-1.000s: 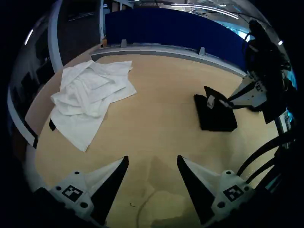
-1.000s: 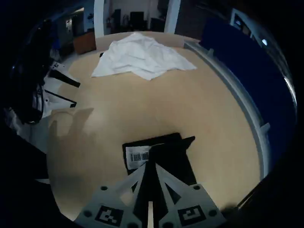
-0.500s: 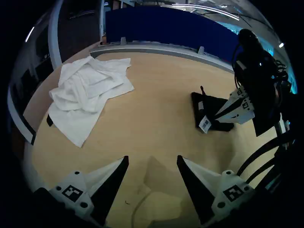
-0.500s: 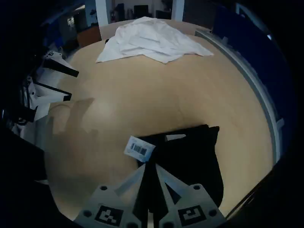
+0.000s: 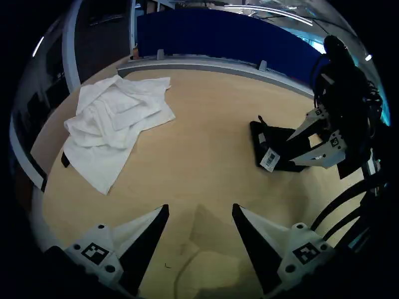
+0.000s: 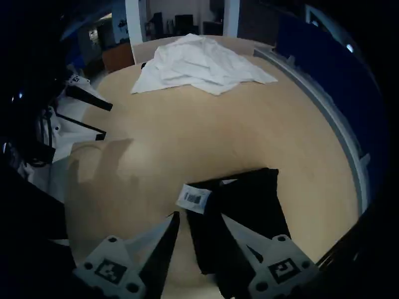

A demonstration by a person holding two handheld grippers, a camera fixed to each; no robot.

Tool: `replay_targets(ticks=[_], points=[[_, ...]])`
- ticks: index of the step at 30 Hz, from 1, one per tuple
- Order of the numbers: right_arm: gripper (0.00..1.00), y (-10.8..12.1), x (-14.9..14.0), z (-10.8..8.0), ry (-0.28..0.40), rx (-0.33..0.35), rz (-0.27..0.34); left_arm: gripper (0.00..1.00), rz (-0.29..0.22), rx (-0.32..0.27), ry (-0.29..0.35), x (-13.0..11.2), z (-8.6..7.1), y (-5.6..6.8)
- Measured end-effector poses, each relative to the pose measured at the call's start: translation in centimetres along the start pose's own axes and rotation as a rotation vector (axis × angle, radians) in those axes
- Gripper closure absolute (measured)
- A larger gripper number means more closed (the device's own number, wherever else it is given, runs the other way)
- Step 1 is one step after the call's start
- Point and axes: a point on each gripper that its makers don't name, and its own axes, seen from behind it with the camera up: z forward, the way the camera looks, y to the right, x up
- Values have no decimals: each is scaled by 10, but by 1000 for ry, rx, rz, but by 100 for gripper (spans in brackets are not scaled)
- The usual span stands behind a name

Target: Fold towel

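**Left gripper view:** The left gripper (image 5: 199, 206) hangs over bare wood with its jaws wide apart and nothing between them, just as half a second ago. A crumpled white towel (image 5: 112, 124) lies on the pale worktop (image 5: 209, 114) at ten o'clock, near the edge, and has not moved. At three o'clock a folded black cloth (image 5: 274, 142) lies flat, with a barcode tag (image 5: 269, 158) at its near corner. The right gripper (image 5: 290, 151) reaches in over it from the right, held by a dark-clad arm. Its two white fingers now stand spread apart, where half a second ago they were pressed together on the cloth. A blue partition (image 5: 224, 35) runs along the far edge at twelve o'clock.

**Right gripper view:** The right gripper (image 6: 199, 217) now has its jaws parted. They were pinched on the black cloth's edge half a second ago. The black cloth (image 6: 249, 199) rests flat on the worktop (image 6: 199, 129) at five o'clock, its left edge lying in the gap between the jaws. The barcode tag (image 6: 193, 198) lies just ahead of the fingertips. The white towel (image 6: 199, 65) sits heaped at twelve o'clock, well apart from the cloth. The left gripper (image 6: 104, 121) shows at nine o'clock with its jaws open. A shadow (image 6: 99, 159) falls on the wood below it.
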Motion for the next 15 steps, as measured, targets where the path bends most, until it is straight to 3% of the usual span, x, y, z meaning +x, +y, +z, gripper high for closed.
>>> replay_targets(ticks=[5,7,10,15], points=[[25,4,10,-18,65,-5,51,6,-1,-1,-1,1,0,0],[23,9,12,-25,86,-23,74,6,0,-1,-1,2,0,0],[11,19,11,-36,109,-62,108,6,4,-2,1,4,0,1],[8,35,-8,-51,114,-132,170,6,9,-5,4,7,-1,4]])
